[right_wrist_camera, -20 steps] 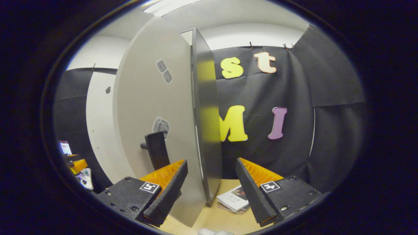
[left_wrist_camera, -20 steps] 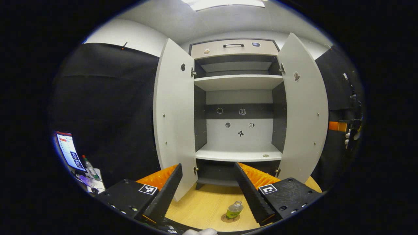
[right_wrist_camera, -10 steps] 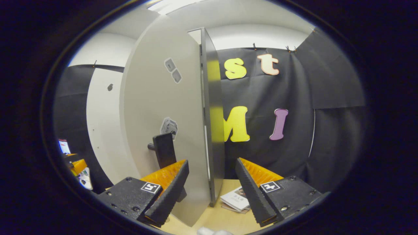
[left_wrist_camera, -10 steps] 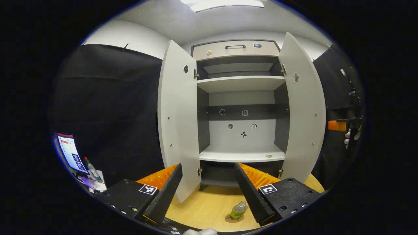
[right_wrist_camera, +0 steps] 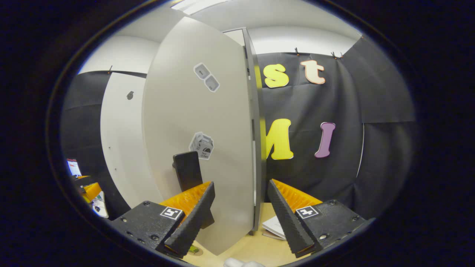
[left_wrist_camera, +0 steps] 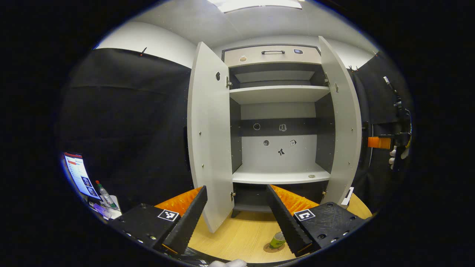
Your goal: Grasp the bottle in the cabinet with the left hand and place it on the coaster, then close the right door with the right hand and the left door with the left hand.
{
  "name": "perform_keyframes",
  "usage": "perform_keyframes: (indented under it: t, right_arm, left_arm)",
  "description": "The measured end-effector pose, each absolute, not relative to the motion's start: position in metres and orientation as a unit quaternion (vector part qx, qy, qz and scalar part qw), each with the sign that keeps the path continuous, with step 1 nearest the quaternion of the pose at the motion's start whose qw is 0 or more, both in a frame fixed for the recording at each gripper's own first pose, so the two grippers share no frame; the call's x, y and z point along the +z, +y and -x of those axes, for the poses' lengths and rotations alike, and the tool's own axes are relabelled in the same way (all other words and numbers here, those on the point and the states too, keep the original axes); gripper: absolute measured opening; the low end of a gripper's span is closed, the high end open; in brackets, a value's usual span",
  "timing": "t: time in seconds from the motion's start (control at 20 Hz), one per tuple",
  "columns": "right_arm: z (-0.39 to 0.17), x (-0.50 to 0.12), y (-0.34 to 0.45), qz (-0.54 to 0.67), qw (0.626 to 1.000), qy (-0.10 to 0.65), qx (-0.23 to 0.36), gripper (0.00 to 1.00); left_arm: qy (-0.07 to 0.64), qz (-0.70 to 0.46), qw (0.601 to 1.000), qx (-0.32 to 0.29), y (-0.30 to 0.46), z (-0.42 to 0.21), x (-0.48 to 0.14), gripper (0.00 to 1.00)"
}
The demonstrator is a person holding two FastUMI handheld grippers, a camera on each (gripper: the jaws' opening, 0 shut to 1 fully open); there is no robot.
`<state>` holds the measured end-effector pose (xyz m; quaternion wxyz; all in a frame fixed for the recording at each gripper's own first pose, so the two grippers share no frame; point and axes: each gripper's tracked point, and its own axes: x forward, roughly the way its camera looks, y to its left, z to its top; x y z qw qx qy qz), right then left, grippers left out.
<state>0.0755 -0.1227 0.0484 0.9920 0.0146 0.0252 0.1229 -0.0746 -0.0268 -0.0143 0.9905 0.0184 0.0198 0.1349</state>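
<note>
Cabinet [left_wrist_camera: 278, 111] with both doors open and the shelf compartments bare of any bottle. Left door [left_wrist_camera: 209, 137] stands wide, not yet attended to. Right door [right_wrist_camera: 200, 122], seen edge-on in the left gripper view and broadside in the right gripper view, is angled partway toward the opening; its dark handle [right_wrist_camera: 187, 172] lies just beyond the right tongs [right_wrist_camera: 240, 215], whose fingers are spread apart astride the door's free edge, gripping nothing. Desk [left_wrist_camera: 237, 237] carries the bottle [left_wrist_camera: 277, 240], upright on the round coaster [left_wrist_camera: 270, 247], beside the left tongs [left_wrist_camera: 237, 217], likewise spread and empty. Judged stage: placement done; right door closing in hand; left door remains.
</note>
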Motion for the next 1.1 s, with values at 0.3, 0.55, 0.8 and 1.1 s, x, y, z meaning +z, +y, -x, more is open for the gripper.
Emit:
perform_keyframes:
  t: [0.3,0.55,0.8,1.1]
  right_arm:
    - [-0.085,0.047,-0.086,-0.018,0.991,0.024,0.131,0.96]
    - [-0.091,0.053,-0.052,-0.022,0.99,0.008,0.136,0.94]
    - [-0.083,0.053,-0.058,-0.007,0.994,0.0,0.11,0.96]
    - [-0.066,0.042,-0.066,-0.002,0.997,0.011,0.08,0.96]
  left_arm:
    - [0.015,-0.023,0.992,0.119,-0.013,0.066,-0.011,0.96]
    - [0.016,-0.02,0.994,0.108,-0.002,0.06,-0.011,0.96]
    - [0.01,-0.011,0.995,0.096,0.005,0.052,-0.009,0.97]
    - [0.007,-0.009,0.997,0.07,0.007,0.039,-0.008,0.96]
